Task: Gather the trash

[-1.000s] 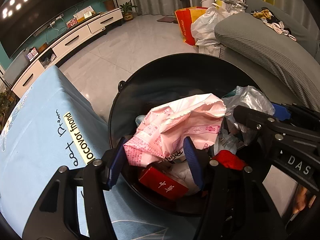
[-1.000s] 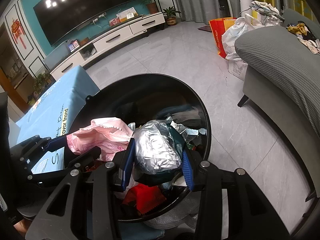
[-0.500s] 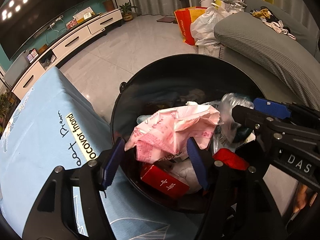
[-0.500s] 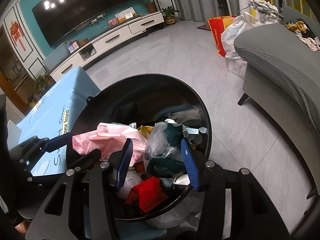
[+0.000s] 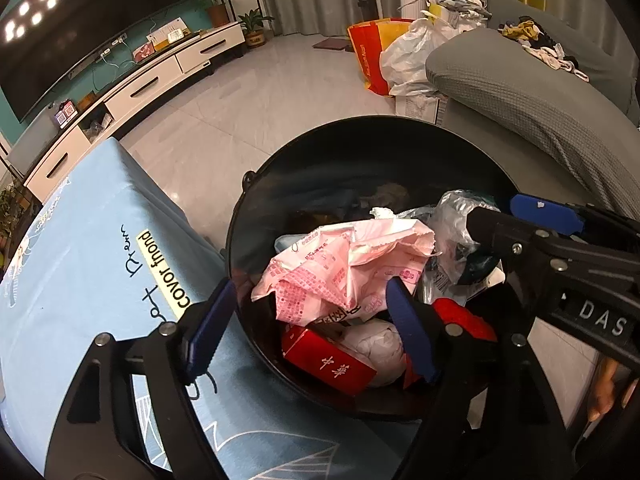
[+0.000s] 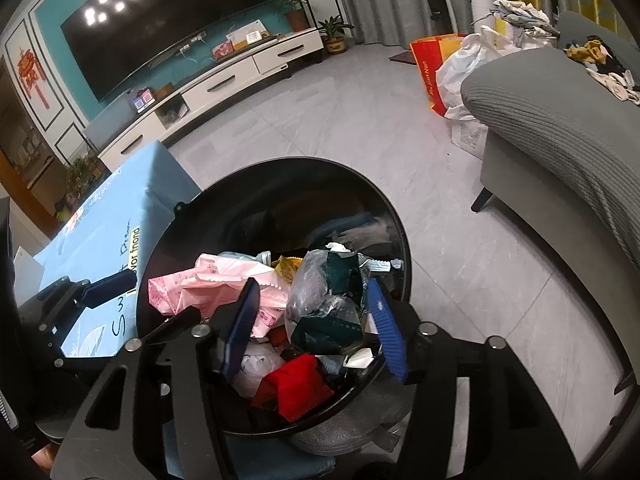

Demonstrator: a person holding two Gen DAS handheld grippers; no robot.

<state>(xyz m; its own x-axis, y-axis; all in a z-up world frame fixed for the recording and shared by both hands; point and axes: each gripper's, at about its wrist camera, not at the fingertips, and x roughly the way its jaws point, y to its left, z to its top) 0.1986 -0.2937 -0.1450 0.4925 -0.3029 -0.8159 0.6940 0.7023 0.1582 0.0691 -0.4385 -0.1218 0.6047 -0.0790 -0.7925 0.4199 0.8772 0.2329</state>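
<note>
A black round trash bin stands beside the blue-clothed table. A pink wrapper lies loose on top of the trash in it. A silver and dark green foil bag lies next to it. Below are a red box and a red packet. My left gripper is open and empty, just above the pink wrapper. My right gripper is open and empty over the foil bag.
The blue tablecloth covers the table to the left of the bin. A grey sofa stands to the right. Bags sit on the tiled floor at the back. A white TV cabinet lines the far wall.
Both grippers opened. The pink wrapper dropped from the left one and the foil bag from the right one into the bin. Both grippers pulled back a little.
</note>
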